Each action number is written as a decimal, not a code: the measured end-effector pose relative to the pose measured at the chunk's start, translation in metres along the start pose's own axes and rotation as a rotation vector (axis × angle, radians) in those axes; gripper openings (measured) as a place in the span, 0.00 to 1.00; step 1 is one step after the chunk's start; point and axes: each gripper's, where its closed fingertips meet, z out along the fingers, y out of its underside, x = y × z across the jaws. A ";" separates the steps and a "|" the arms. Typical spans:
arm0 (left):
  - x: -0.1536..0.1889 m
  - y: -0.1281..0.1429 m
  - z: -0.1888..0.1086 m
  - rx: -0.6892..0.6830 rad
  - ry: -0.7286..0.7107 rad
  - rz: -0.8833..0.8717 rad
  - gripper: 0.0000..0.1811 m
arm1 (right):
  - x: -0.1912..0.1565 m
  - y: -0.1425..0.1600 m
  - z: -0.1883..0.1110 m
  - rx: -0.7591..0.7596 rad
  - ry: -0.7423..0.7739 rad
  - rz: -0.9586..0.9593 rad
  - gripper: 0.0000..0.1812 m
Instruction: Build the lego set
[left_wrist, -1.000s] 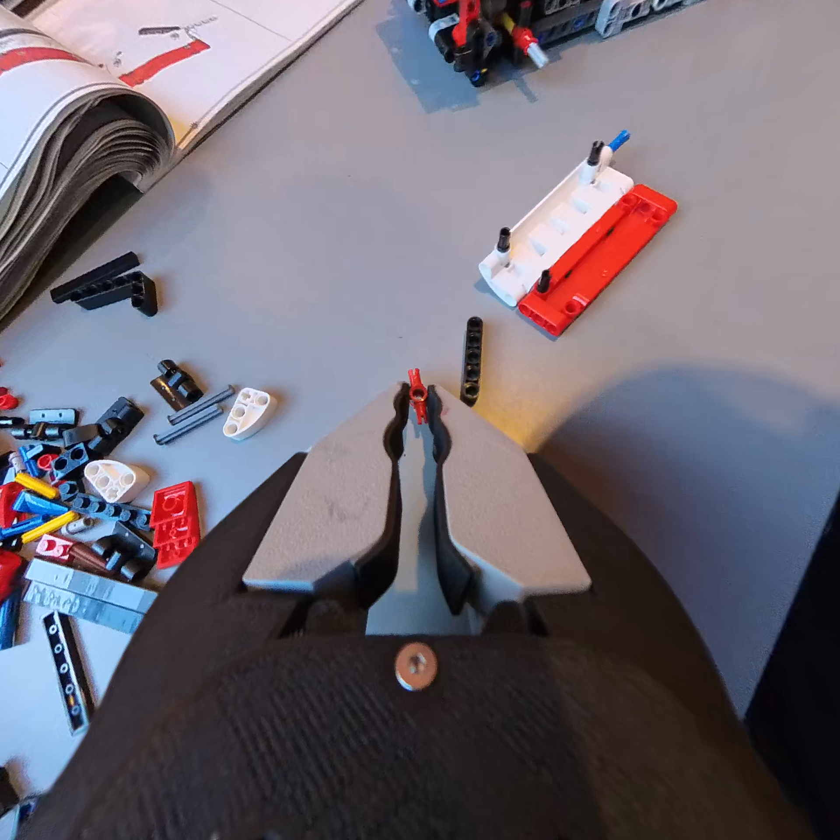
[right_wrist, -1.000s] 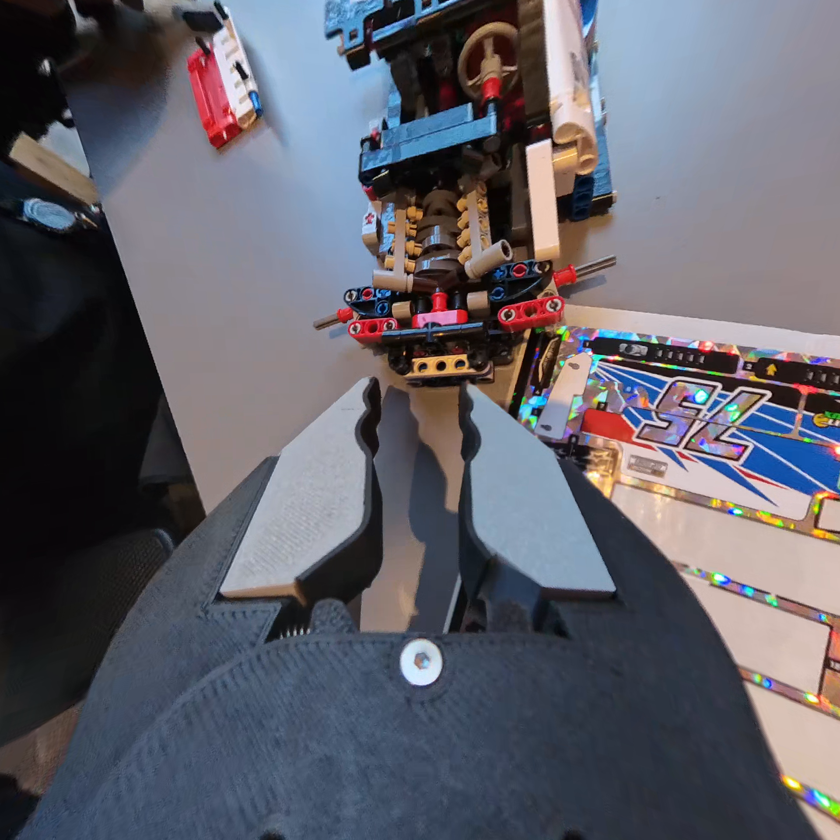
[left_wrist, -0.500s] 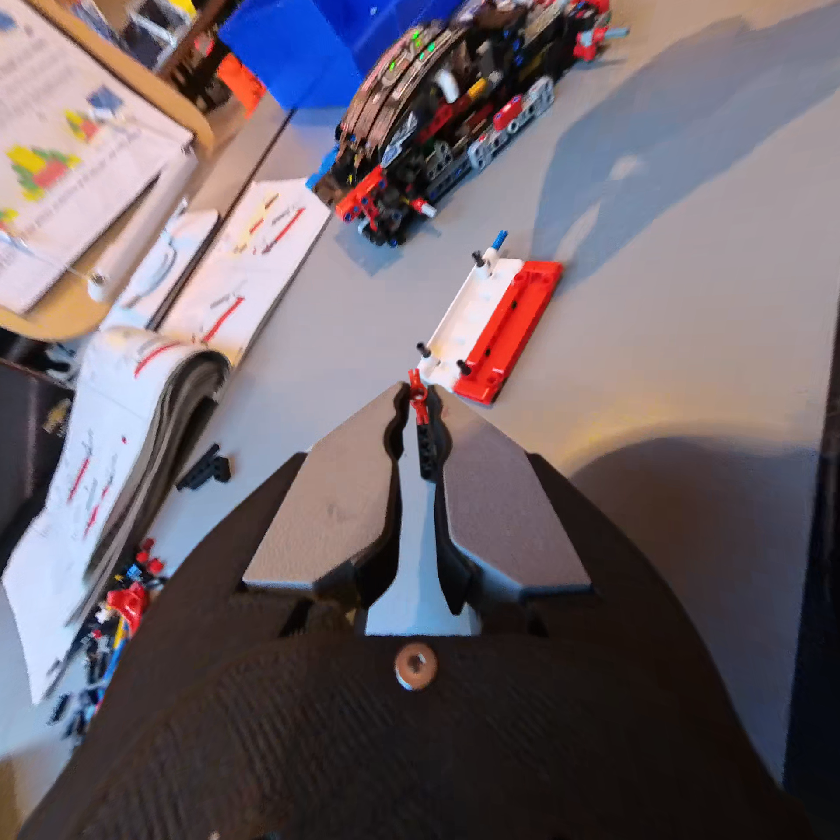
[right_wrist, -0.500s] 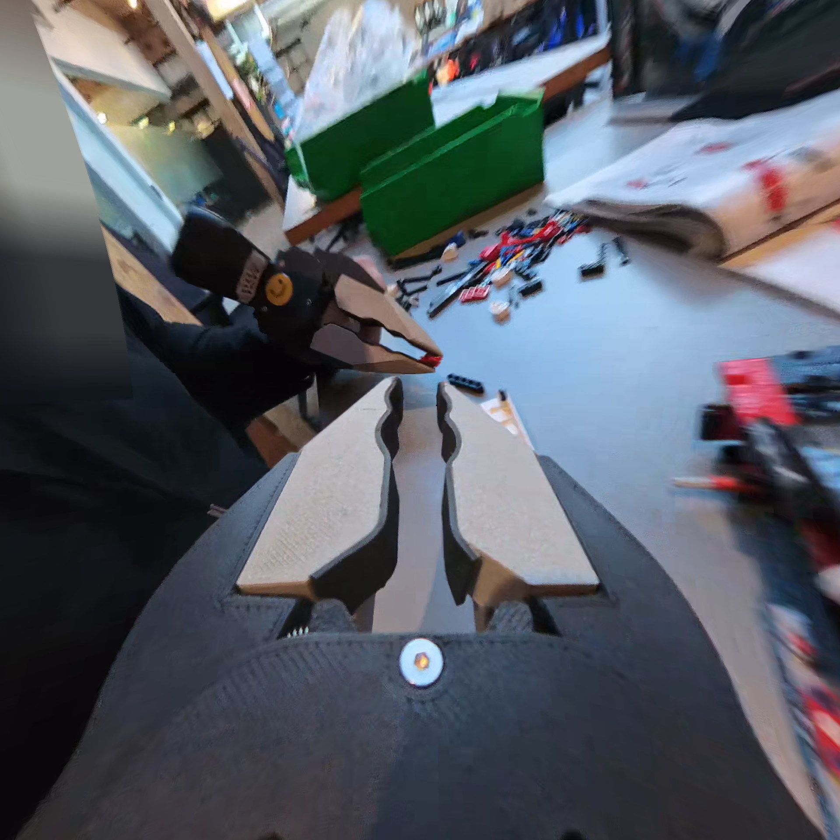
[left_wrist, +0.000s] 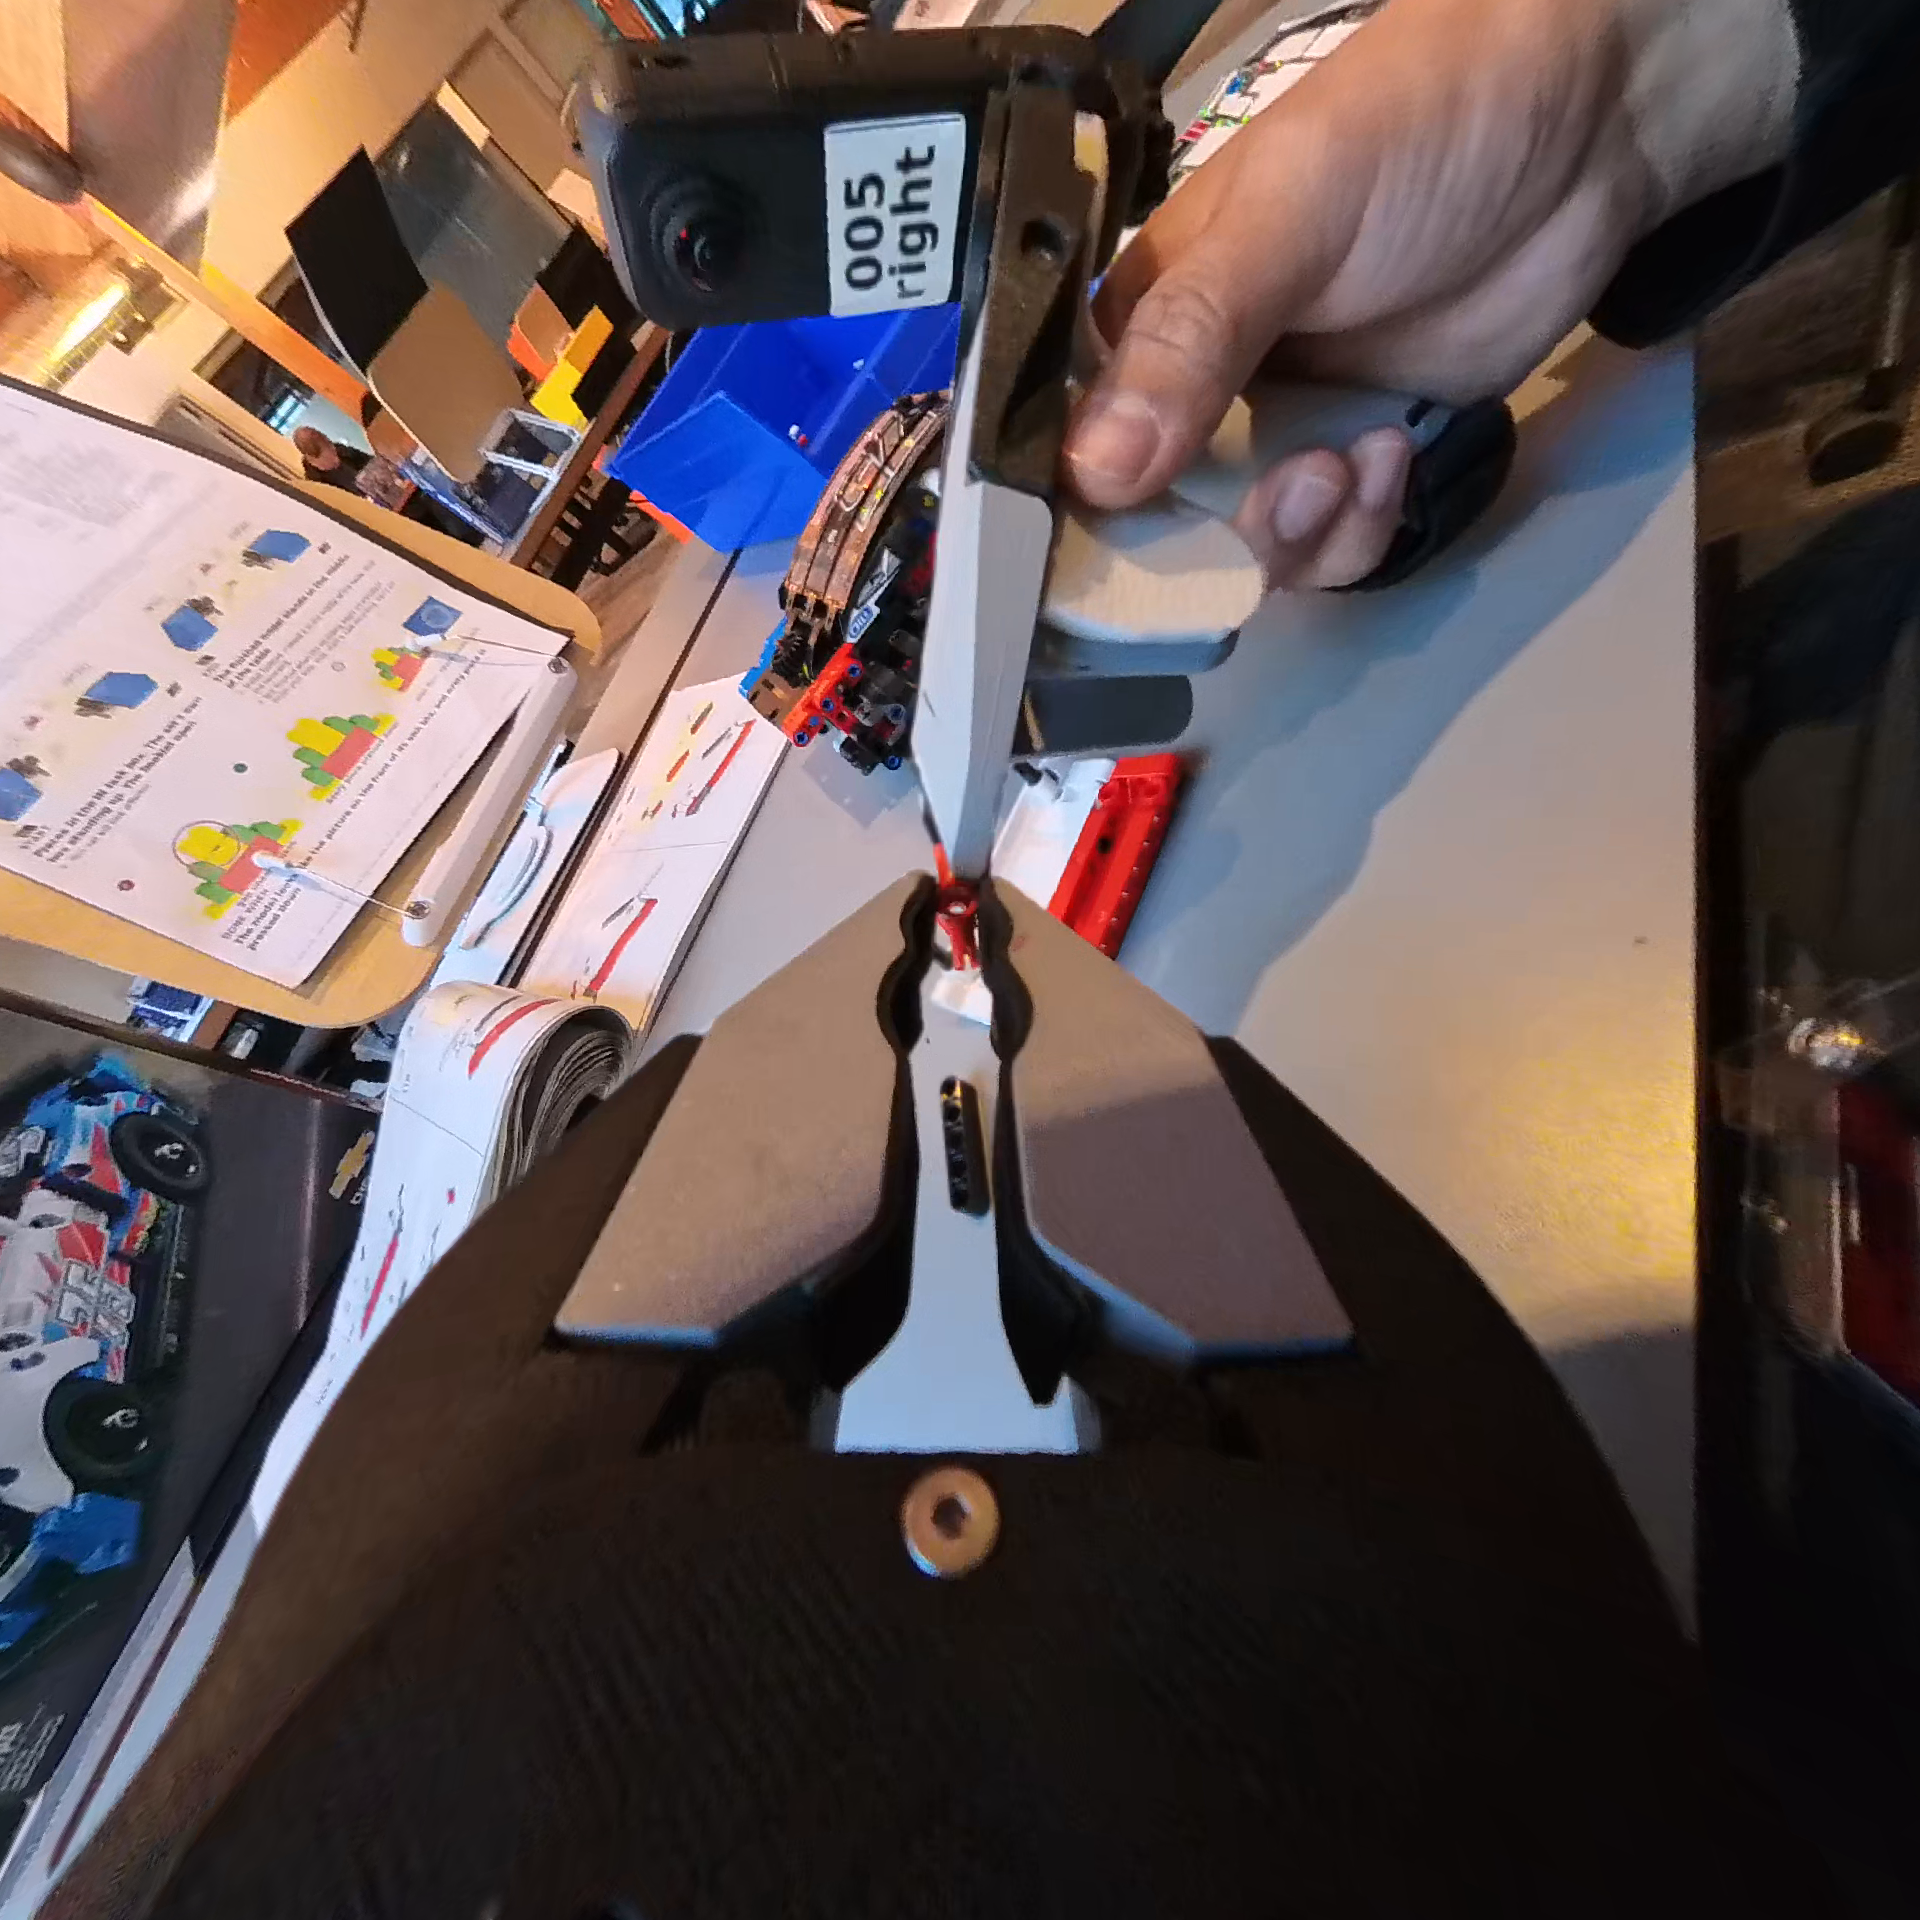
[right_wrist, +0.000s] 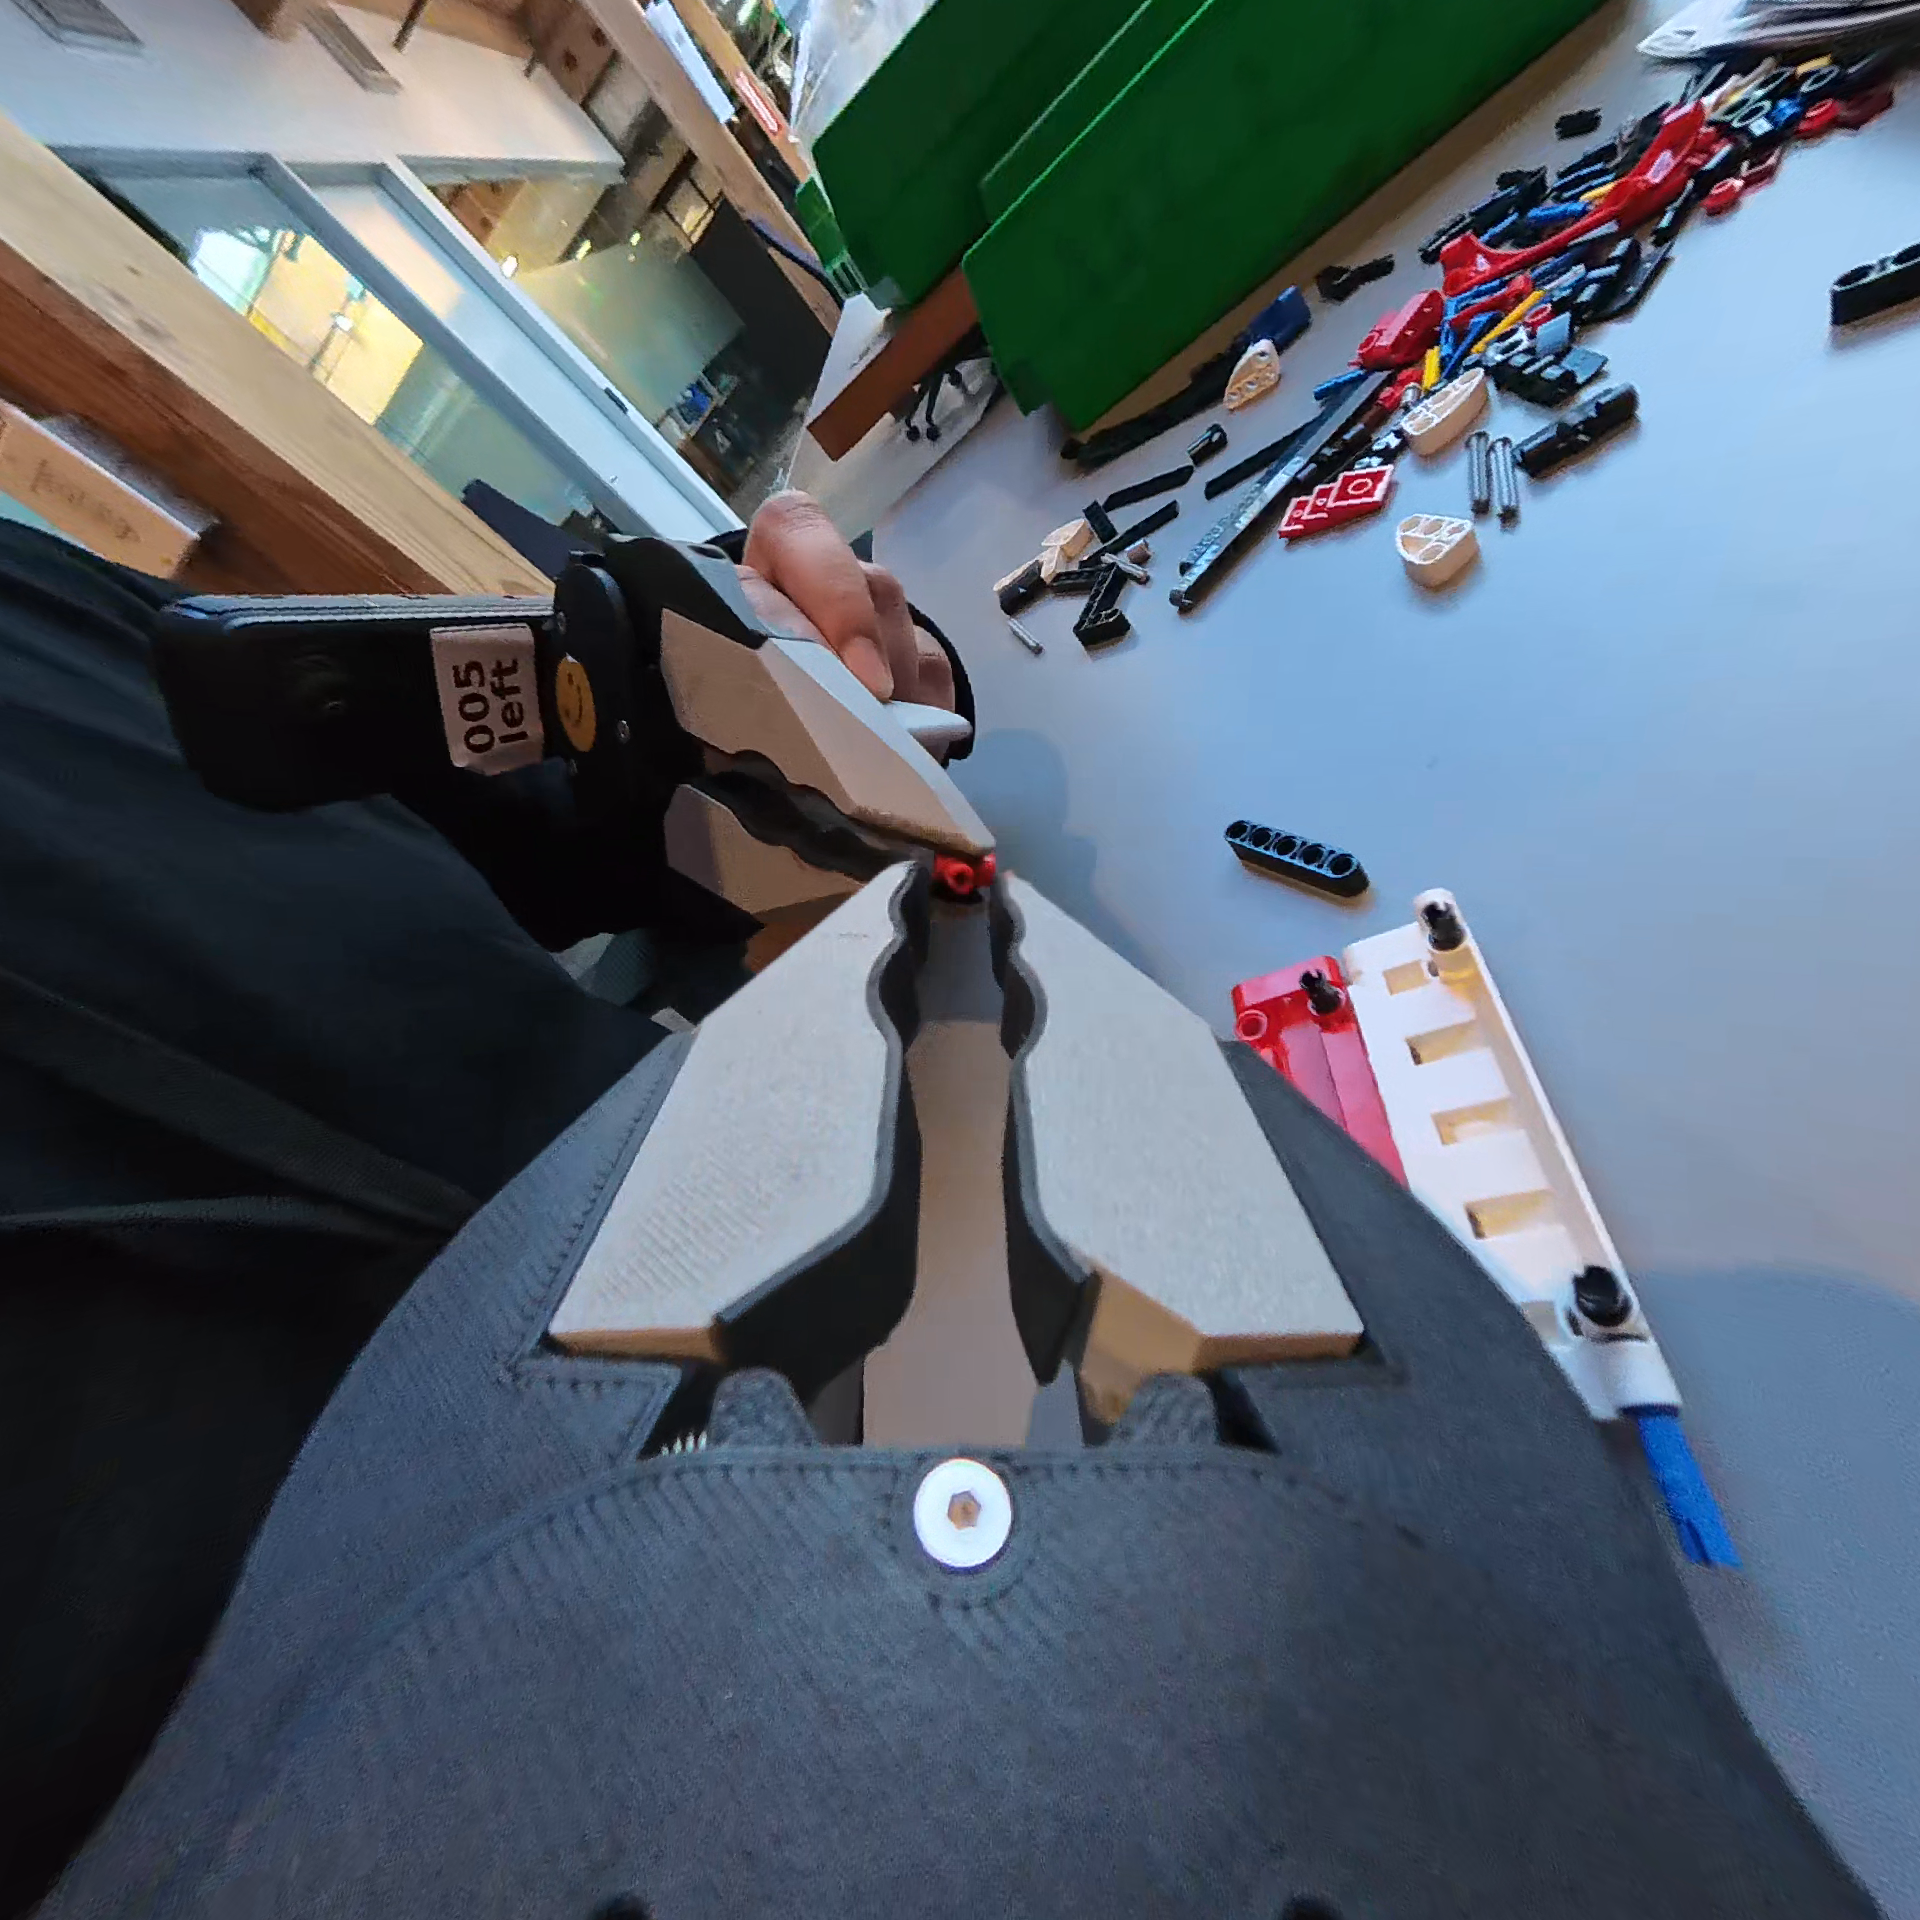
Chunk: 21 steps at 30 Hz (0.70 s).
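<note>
Connector pin of small red plastic sits pinched at the tips of the left gripper, held above the grey surface. The right gripper meets it tip to tip, its jaws narrow around the pin's other end; whether they clamp it I cannot tell. Only the left wrist view shows the part-built car model; only the right shows the loose parts pile. Both show the white and red panel assembly and the short black beam.
</note>
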 end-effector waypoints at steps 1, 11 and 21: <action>0.001 0.000 0.000 0.001 0.007 -0.003 0.03 | -0.001 0.000 0.001 -0.001 0.000 -0.004 0.05; 0.002 0.001 0.001 0.034 0.060 -0.161 0.05 | 0.004 0.000 0.001 0.002 0.063 -0.040 0.04; -0.001 0.027 0.005 -0.047 0.113 -0.380 0.18 | 0.029 0.002 -0.032 0.030 0.360 -0.231 0.04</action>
